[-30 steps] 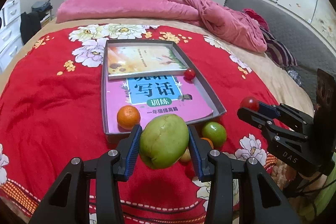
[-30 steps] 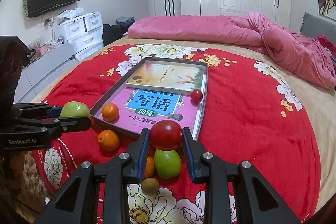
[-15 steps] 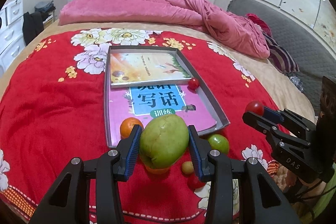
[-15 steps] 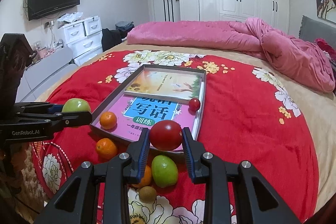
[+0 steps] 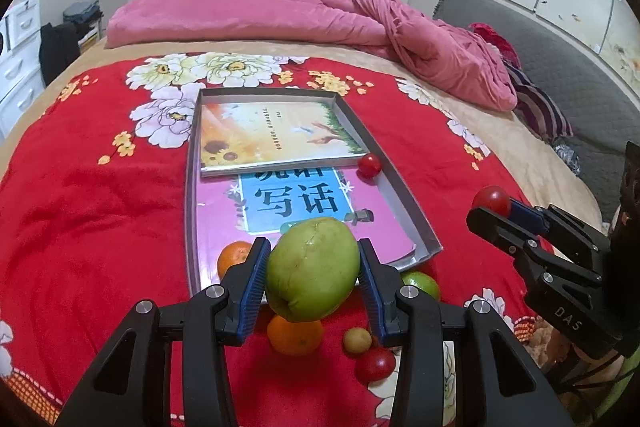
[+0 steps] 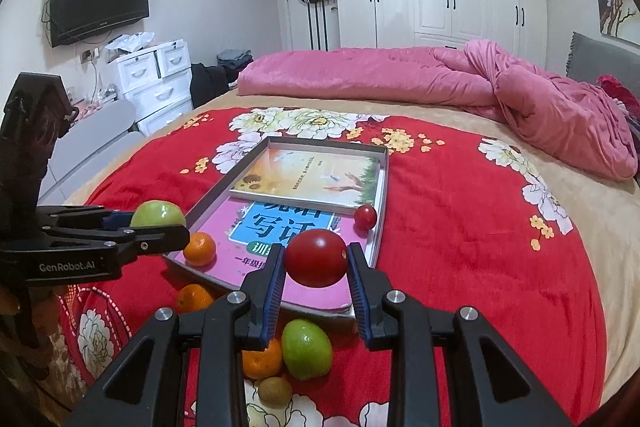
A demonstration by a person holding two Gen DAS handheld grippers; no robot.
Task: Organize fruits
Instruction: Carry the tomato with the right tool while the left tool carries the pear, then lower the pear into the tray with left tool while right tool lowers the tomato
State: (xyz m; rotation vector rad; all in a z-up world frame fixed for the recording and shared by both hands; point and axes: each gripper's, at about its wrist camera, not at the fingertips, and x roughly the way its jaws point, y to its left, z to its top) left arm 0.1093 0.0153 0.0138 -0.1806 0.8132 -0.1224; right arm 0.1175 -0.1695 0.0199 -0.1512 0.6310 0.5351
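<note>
Left wrist view shows our left gripper (image 5: 312, 269) pinching the big green fruit (image 5: 312, 269) above the near end of the tray (image 5: 408, 211); our right gripper (image 6: 316, 259) pinches a red tomato (image 6: 316, 259). We think both may roll on the slippery book (image 5: 304, 203). Beneath is the red bedspread (image 5: 92, 211), a bedroom around.

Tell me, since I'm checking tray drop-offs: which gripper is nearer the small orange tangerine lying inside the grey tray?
Left. The left gripper, clamping a big green fruit, hovers just beside the tangerine. The right gripper, holding a red tomato, is over the tray's opposite side.
</note>
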